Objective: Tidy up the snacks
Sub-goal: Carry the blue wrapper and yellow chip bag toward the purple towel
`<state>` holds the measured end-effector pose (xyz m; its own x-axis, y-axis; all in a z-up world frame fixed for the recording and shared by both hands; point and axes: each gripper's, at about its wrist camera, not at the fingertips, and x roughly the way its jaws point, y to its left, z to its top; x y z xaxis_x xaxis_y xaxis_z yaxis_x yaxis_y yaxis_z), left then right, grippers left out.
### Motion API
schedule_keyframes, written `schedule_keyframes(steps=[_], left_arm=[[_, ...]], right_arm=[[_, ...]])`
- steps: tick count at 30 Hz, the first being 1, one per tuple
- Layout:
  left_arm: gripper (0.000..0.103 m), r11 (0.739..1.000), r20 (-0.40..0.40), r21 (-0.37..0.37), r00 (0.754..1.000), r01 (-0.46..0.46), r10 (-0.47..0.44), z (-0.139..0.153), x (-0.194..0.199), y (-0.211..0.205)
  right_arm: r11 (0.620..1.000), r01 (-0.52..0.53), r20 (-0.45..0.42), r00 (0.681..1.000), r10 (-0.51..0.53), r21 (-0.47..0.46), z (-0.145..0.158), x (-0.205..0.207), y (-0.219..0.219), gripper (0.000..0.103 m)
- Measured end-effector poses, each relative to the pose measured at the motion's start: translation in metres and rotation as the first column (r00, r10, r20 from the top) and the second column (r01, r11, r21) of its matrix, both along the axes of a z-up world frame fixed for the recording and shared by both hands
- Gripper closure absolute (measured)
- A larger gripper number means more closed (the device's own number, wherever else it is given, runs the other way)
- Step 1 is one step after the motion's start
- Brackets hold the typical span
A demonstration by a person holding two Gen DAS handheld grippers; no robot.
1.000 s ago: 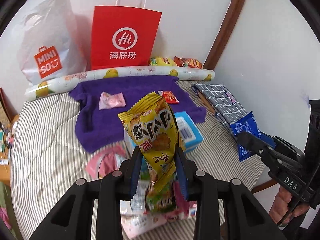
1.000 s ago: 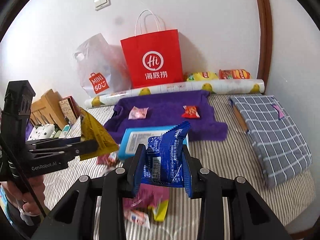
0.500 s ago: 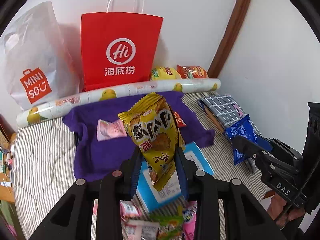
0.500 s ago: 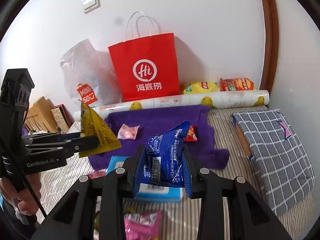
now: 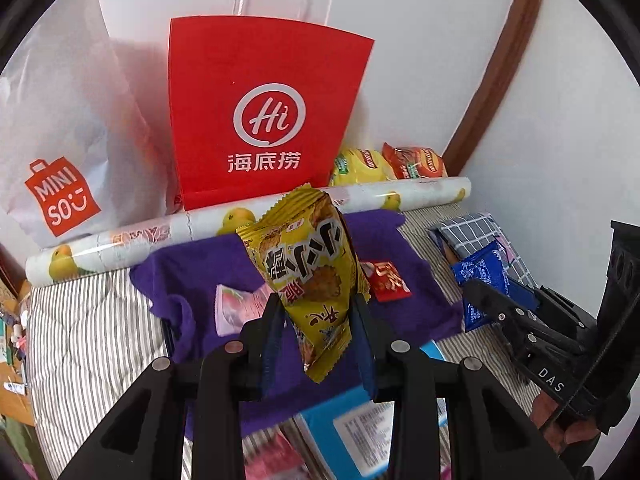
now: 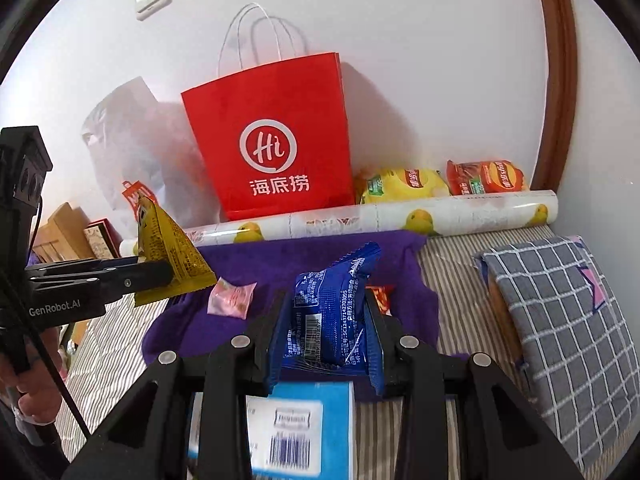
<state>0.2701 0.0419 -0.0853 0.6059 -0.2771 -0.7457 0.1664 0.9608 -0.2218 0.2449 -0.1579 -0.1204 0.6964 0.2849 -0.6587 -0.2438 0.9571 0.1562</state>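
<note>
Left gripper [image 5: 318, 320] is clamped on a yellow snack packet [image 5: 308, 276], right gripper [image 6: 326, 334] pinching a blue snack packet [image 6: 330, 316], both above the purple towel [image 6: 304, 256].

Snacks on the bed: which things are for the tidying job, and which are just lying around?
For the job:
- yellow snack packet in the left gripper
- blue snack packet in the right gripper
- pink candy and red packet on the purple towel

Just lying about:
- checked cloth
- rolled paper with lemons
- white Miniso bag
</note>
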Motion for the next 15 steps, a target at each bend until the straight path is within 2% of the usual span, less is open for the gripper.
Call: schedule_keyframes(steps=[15], left_arm=[[0.072,1.000,-0.107,0.009,0.994,-0.021,0.021,-0.047,0.047,0.016]], right_arm=[[0.998,0.016,-0.077,0.997,-0.012,0.058,-0.047,0.055,0.008,0.069]])
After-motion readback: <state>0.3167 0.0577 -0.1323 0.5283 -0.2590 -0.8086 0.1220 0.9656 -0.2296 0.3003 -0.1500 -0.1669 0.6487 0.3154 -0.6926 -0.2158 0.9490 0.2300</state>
